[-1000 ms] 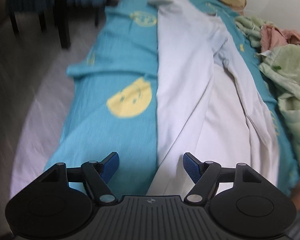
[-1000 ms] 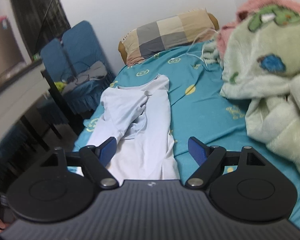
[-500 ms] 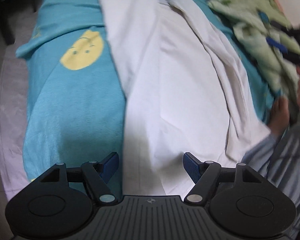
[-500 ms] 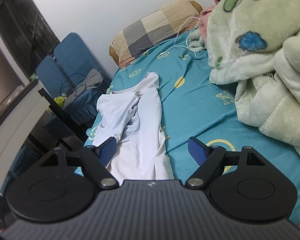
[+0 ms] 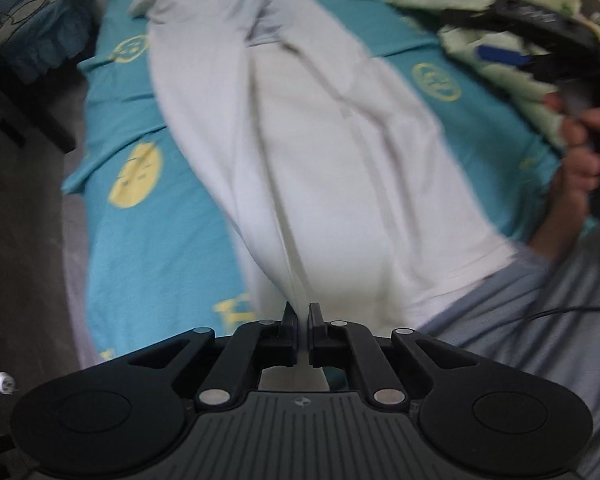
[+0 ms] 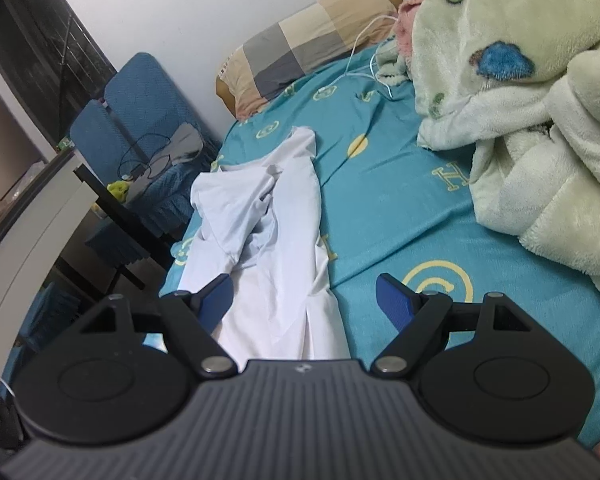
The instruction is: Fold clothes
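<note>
The left claw point(image 5: 302, 320) pinched the near hem of the white shirt point(image 5: 300, 128) lying lengthwise on the bed point(image 5: 156, 232), while the right claw point(image 6: 305, 294), spread and empty, should have gripped the opposite corner before lifting evenly.

A: How many garments are on the bed?
B: One white garment point(image 6: 276, 216), lying on one teal bedsheet point(image 6: 396, 208).
A: Pillows?
B: One checked pillow point(image 6: 300, 44), at the head.
A: Blankets?
B: One green fleece blanket point(image 6: 520, 92).
A: Chairs?
B: Two blue chairs point(image 6: 140, 96), side by side.
A: Grippers?
B: Two: the left gripper point(image 5: 302, 316) and the right gripper point(image 6: 304, 296).
</note>
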### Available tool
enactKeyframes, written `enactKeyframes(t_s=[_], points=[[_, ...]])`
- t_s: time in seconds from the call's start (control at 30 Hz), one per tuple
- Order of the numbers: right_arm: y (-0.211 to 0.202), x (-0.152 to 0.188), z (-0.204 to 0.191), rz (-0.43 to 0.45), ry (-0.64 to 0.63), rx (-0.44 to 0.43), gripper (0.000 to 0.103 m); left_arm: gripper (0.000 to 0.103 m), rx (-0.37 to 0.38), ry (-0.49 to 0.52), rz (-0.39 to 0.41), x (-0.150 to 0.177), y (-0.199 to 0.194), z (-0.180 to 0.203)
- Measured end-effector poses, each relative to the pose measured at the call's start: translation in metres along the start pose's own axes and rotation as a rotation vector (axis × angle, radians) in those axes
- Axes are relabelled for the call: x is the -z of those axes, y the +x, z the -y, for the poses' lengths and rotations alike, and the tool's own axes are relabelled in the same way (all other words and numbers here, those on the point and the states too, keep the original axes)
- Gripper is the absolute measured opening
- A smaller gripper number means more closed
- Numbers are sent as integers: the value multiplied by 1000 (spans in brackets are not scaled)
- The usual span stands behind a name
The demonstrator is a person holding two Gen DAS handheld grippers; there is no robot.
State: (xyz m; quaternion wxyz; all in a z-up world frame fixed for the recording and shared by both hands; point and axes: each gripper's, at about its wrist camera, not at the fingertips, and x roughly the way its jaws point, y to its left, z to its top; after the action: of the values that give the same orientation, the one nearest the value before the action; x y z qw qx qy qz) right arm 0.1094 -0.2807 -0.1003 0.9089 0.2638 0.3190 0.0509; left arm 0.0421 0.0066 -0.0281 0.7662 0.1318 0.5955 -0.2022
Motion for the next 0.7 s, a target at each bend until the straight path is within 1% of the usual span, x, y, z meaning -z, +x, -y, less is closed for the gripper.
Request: enactKeyframes(t_s=[0.1, 0.17, 0.2, 0.23, 0.3, 0.33, 0.37, 0.4, 0.43, 0.47, 0.5, 0.53, 0.6, 0.7], points=[[4, 5, -1, -39, -25, 2, 80, 5, 37, 18, 9, 0, 21, 36], [6, 8, 0, -67, -39, 4, 80, 7, 66, 18, -5, 3, 39, 44], [7, 10, 2, -87, -34, 0, 80, 12, 83, 14, -12, 6, 48, 46], [9, 13, 4, -109, -18, -3, 80, 17, 100, 7, -20, 9, 56, 47], [13, 17, 10, -153, 13, -8, 80, 42, 129, -36, -22, 16, 65, 35], [15, 20, 12, -175, 28, -11, 80, 48, 146, -72, 14, 17, 61, 25], [17, 22, 15, -197, 44, -13, 80, 58, 162, -109, 50, 19, 57, 16], [19, 24, 17, -214, 54, -12, 80, 65, 178, -145, 87, 21, 53, 6], [20, 26, 16, -220, 53, -5, 80, 69, 194, -181, 123, 23, 49, -3], [22, 27, 16, -227, 53, -2, 80, 79, 207, -220, 159, 24, 46, -13], [24, 28, 15, -235, 56, 1, 80, 83, 202, -273, 196, 24, 47, -25], [25, 30, 15, -243, 60, 5, 80, 83, 193, -325, 229, 25, 49, -37], [29, 35, 17, -264, 76, 20, 80, 83, 142, -428, 240, 24, 62, -58], [35, 45, 23, -318, 112, 41, 80, 82, 110, -515, 188, 25, 88, -83]])
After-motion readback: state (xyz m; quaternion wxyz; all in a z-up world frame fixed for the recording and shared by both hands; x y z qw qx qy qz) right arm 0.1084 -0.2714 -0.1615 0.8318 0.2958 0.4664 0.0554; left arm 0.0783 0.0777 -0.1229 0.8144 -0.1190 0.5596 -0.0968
